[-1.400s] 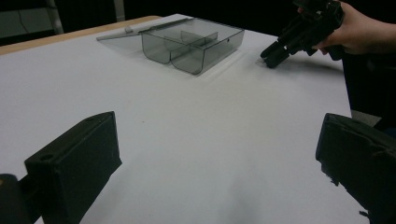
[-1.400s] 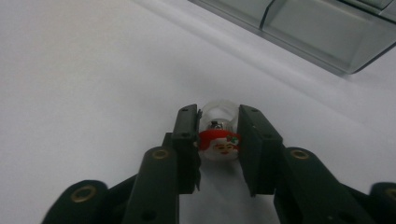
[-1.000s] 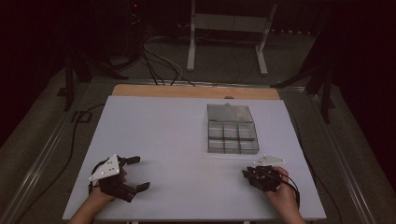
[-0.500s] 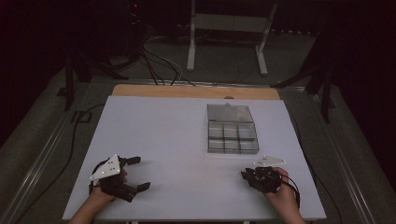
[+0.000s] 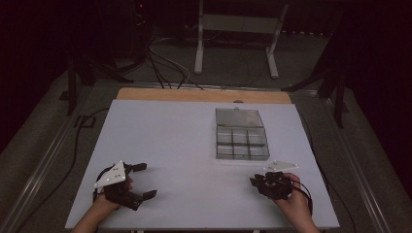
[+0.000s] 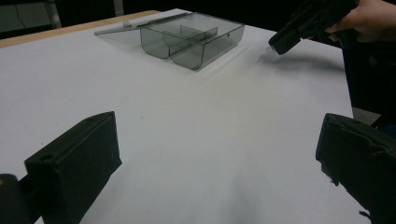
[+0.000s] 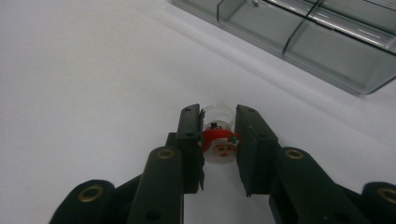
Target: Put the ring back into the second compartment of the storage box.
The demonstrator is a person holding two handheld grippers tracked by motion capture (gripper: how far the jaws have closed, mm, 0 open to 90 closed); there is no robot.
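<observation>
On the white table (image 5: 194, 145), right gripper (image 7: 218, 135) clamps a small red-and-white figure (image 7: 219, 144).

I can't read any text, label, brand or number from here. The nearest thing to a sign is a tiny printed face with a red hat on the small white piece (image 7: 219, 140) pinched in my right gripper (image 7: 218, 122); it carries no lettering that I can make out.
</observation>
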